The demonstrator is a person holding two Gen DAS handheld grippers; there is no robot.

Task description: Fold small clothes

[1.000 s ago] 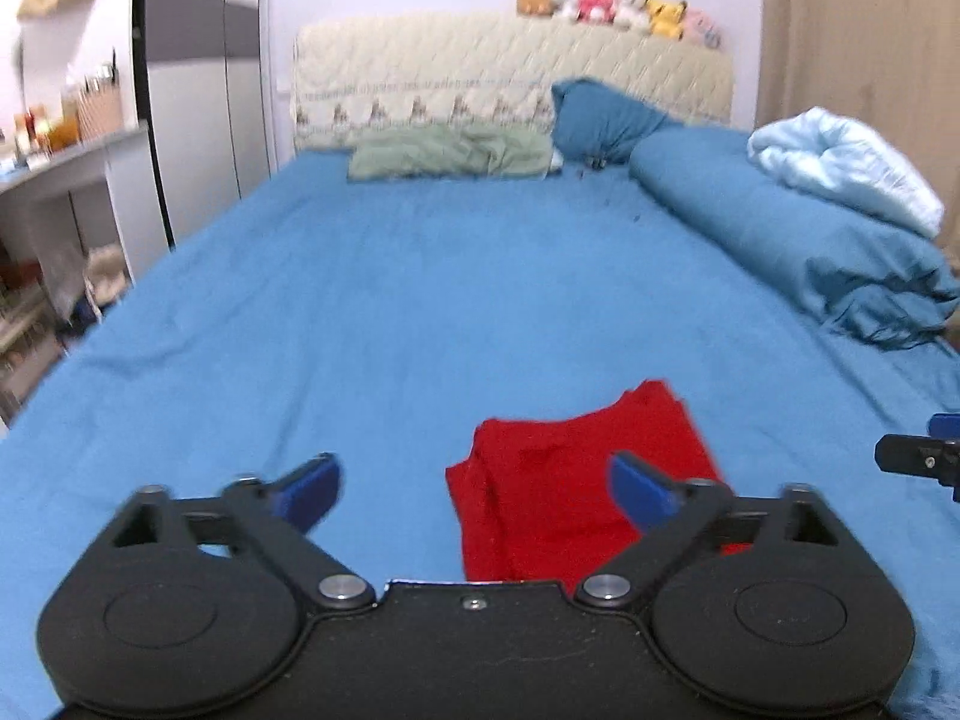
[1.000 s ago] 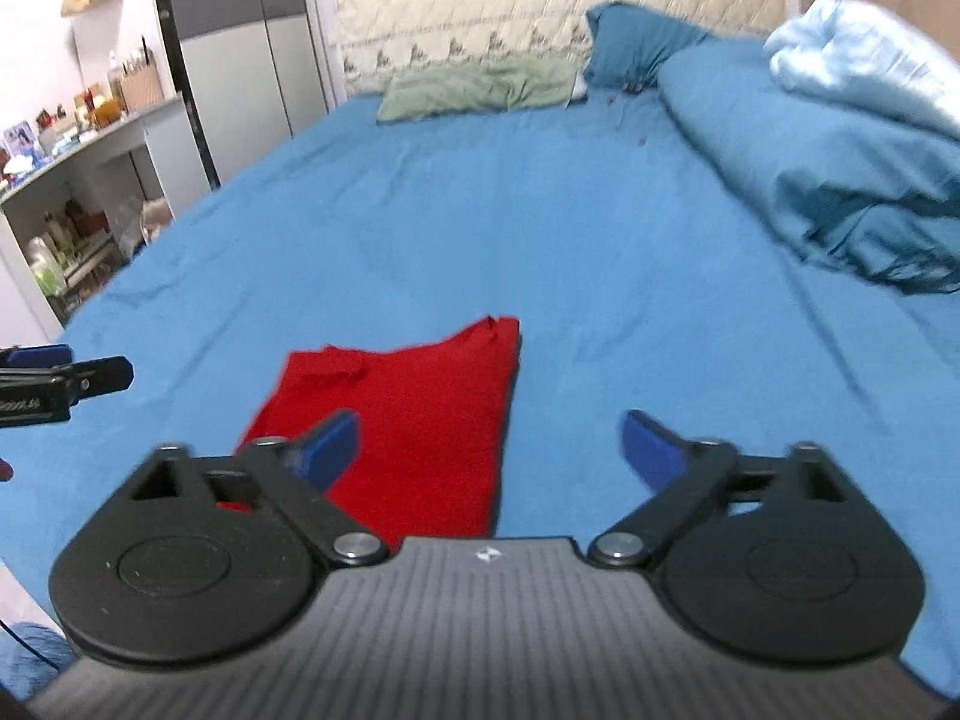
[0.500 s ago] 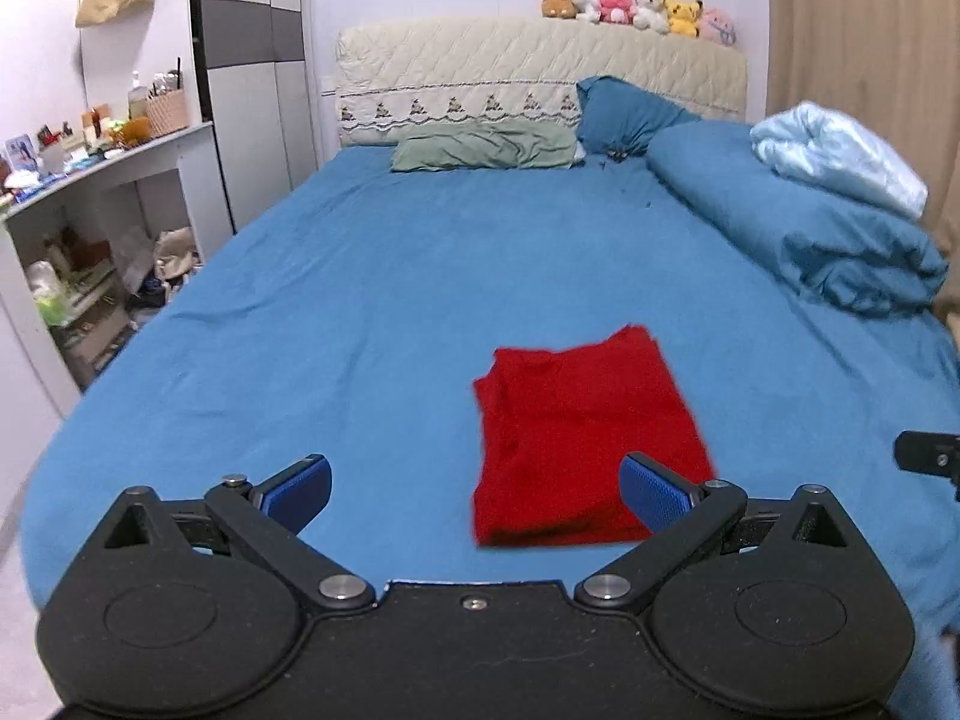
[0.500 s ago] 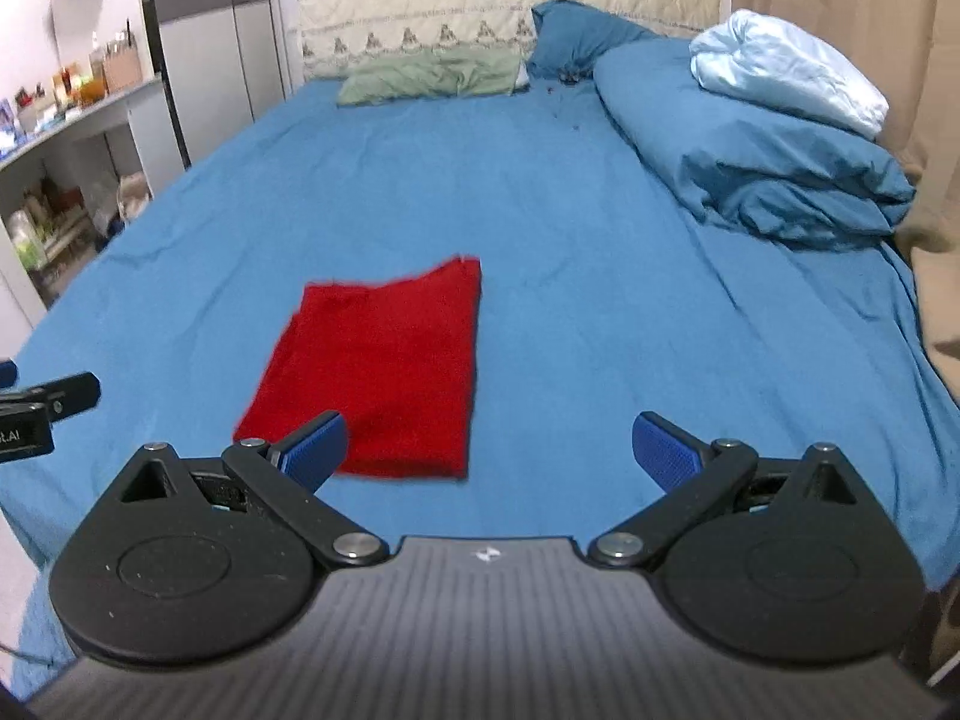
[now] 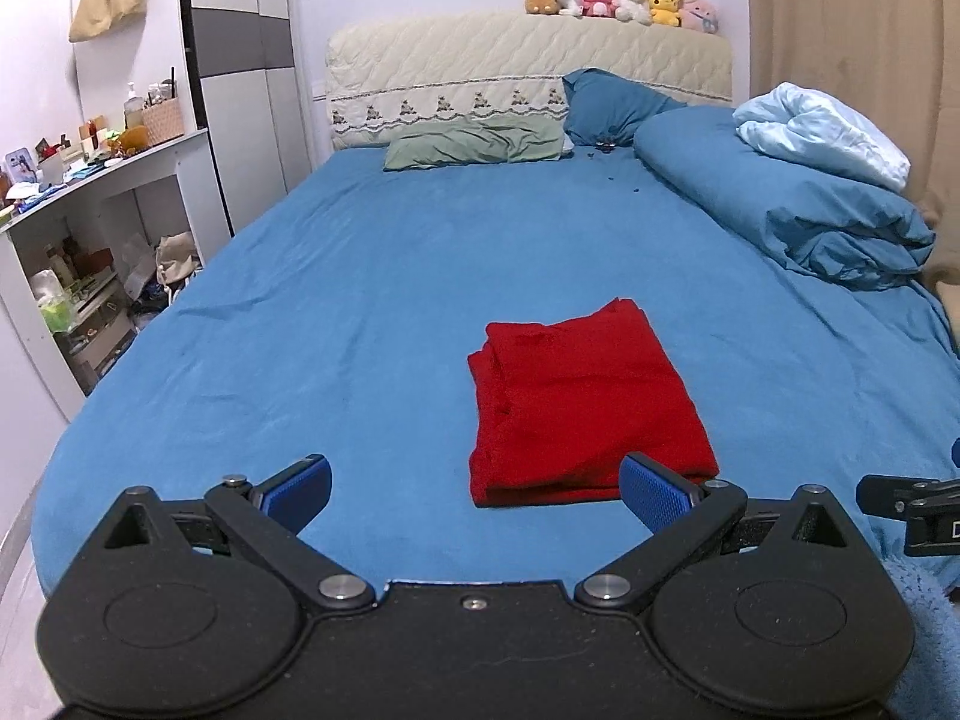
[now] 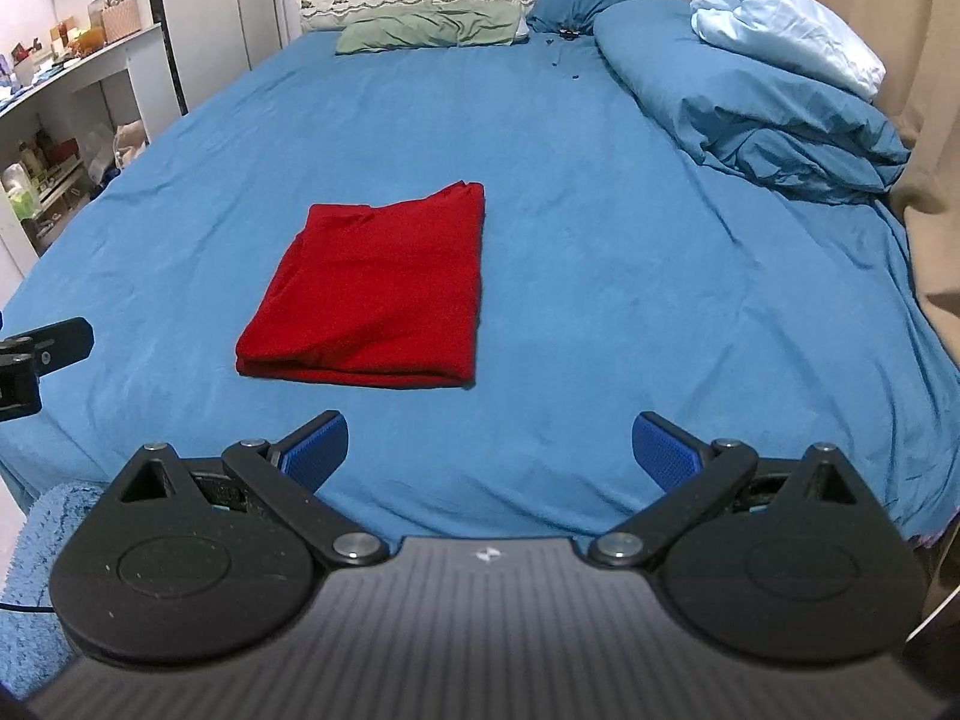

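Note:
A red garment [image 5: 579, 396] lies folded into a flat rectangle on the blue bed sheet [image 5: 360, 312], near the bed's foot. It also shows in the right wrist view [image 6: 378, 294]. My left gripper [image 5: 477, 489] is open and empty, held back from the garment's near edge. My right gripper [image 6: 489, 450] is open and empty, held back over the foot of the bed, to the right of the garment. Each gripper's tip shows at the edge of the other's view.
A rolled blue duvet [image 5: 792, 210] with a pale blue blanket [image 5: 822, 132] lies along the bed's right side. A green pillow [image 5: 474, 144] and blue pillow [image 5: 612, 105] sit at the headboard. A cluttered white shelf [image 5: 90, 228] stands left of the bed. A curtain [image 6: 840, 30] hangs right.
Both grippers have pulled back and up from the red garment, which stays folded on the sheet. Both stay open.

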